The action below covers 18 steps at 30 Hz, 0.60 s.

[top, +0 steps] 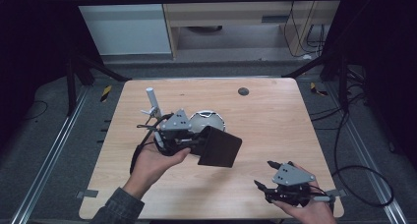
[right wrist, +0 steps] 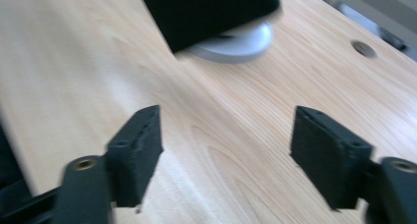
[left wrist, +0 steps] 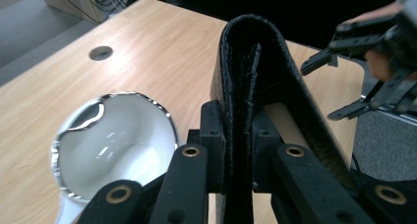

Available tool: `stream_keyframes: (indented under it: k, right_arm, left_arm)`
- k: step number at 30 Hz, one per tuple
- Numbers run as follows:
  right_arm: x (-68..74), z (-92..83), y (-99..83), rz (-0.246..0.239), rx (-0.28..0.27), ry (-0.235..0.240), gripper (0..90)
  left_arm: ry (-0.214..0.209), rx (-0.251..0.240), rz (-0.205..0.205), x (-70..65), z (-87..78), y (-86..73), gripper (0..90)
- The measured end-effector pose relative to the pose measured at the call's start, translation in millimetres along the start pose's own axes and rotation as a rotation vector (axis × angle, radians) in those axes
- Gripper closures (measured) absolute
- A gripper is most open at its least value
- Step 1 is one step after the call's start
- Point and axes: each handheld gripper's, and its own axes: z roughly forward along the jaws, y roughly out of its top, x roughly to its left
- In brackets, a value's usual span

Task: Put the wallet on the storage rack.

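Inventory as I read it from my station.

Grippers, two. My left gripper (top: 194,141) has its jaws pinched on the folded edge of one black wallet (top: 220,146); in the left gripper view the wallet (left wrist: 246,76) rises straight out from between the pads, its textured cover arching over at the top and a pale lining showing on the side. The wallet is lifted off the surface (top: 265,116), tilted. My right gripper (top: 265,175) has its jaws spread with nothing between them; in the right gripper view I see bare wood in the gap (right wrist: 226,155).

Bowls, one: a white bowl (top: 206,120) with a silvery rim, resting on the surface just behind the left jaws; in the left gripper view the bowl (left wrist: 115,140) lies below and to the left of them. Ahead of the right jaws it sits partly hidden under the wallet (right wrist: 206,8).

Holes in the surface, one: a round cable hole (top: 243,91), well beyond both jaws.

Hands, two, one on each gripper.
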Motion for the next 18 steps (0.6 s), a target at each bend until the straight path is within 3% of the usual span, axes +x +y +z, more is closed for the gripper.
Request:
stream_keyframes:
  k: [4, 5, 6, 7, 14, 18]
  right_arm:
    - [-6.0, 16.1, -12.7, 0.109, -0.010, -0.089, 16.8]
    - [-9.0, 23.8, -20.3, 0.176, -0.018, -0.136, 15.5]
    - [-9.0, 23.8, -20.3, 0.176, -0.018, -0.136, 15.5]
    - [-9.9, 28.5, -27.8, 0.208, -0.014, -0.175, 15.0]
    - [-11.1, 30.2, -35.7, 0.227, -0.012, -0.238, 14.6]
    - [-15.2, 30.3, -39.1, 0.246, -0.006, -0.271, 14.3]
  left_arm:
    - [0.045, 0.012, 0.009, 2.4, -14.0, 7.7, 80.3]
    - [0.055, 0.016, 0.011, 3.0, -17.3, 9.7, 80.3]
    - [0.059, 0.014, 0.007, 3.7, -20.3, 11.5, 80.3]
    - [0.063, 0.015, 0.008, 4.4, -23.3, 13.4, 80.3]
    - [0.117, 0.052, 0.036, 8.1, -37.5, 26.5, 80.3]
    - [0.126, 0.050, 0.033, 11.1, -41.6, 32.1, 80.3]
